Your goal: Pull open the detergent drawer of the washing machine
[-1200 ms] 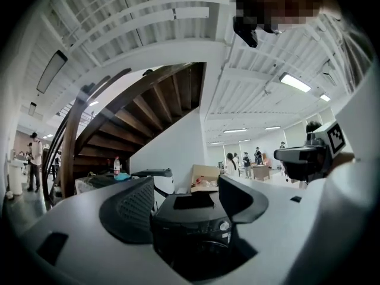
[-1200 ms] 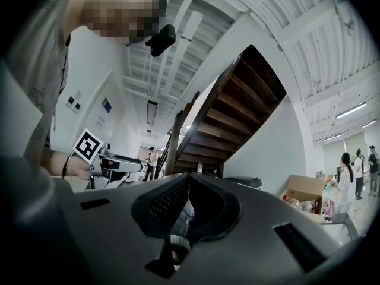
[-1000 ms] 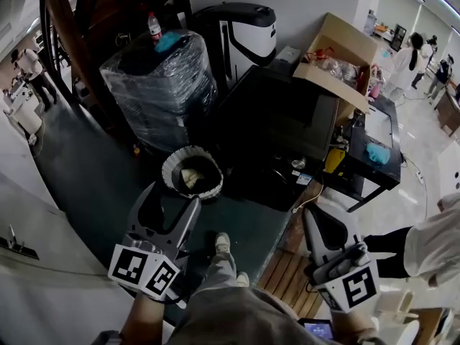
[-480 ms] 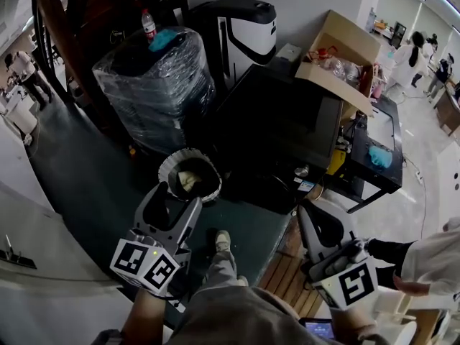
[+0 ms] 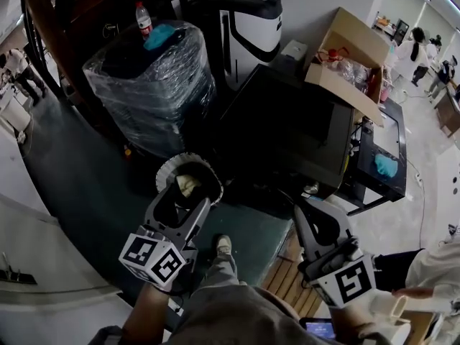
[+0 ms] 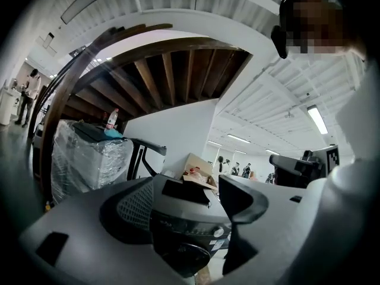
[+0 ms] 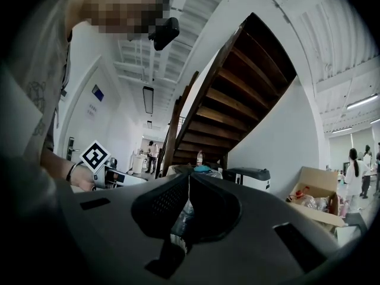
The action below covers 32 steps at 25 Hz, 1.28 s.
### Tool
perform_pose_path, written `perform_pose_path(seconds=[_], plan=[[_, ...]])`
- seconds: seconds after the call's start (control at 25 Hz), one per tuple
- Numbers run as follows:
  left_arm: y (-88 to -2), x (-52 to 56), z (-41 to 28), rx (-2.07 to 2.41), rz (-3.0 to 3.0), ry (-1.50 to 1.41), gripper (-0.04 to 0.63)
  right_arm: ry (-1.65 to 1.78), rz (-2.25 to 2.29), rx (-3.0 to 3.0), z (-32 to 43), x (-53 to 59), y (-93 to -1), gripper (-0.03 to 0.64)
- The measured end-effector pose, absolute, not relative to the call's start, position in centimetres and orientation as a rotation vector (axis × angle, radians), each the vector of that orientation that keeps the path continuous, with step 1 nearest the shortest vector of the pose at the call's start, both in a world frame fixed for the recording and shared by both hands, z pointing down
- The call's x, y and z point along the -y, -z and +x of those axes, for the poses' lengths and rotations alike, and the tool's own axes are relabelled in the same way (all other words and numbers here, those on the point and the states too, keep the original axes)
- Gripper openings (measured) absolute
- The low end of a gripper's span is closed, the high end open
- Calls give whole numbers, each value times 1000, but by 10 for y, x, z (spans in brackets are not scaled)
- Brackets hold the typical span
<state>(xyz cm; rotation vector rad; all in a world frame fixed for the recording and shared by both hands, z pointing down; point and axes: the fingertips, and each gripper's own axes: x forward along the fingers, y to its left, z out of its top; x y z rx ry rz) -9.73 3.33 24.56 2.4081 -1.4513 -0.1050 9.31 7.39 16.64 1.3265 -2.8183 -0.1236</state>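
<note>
The washing machine (image 5: 287,124) is a black box in the middle of the head view, seen from above, its front hidden. In the left gripper view its dark front (image 6: 178,218) shows with a round knob (image 6: 215,231) and the door (image 6: 181,259); the drawer is too dark to pick out. My left gripper (image 5: 182,198) is open and empty, short of the machine, which is framed between its jaws (image 6: 187,196). My right gripper (image 5: 303,213) hangs lower right of the machine. Its jaws meet in a thin line (image 7: 189,180) with nothing between them.
A lined waste bin (image 5: 188,182) stands on the floor just ahead of the left gripper. A plastic-wrapped stack (image 5: 147,85) with a bottle on top, a black-and-white appliance (image 5: 248,27), an open cardboard box (image 5: 352,52) and a black side table (image 5: 381,139) surround the machine. A wooden staircase rises behind.
Both grippers have moved forward towards the washing machine, the left one now over the bin's near rim. Neither set of jaws has changed.
</note>
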Motion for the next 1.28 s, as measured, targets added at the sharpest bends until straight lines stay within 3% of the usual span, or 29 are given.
perform_pose_path(seconds=[0.68,1.28], plan=[[-346,119,-116,1128,2247,197,345,27,1354,2683,48,76,-226,32],[-437,181,-93,952,2038,275,345,-40,1352,2711,20,137,-274,32]])
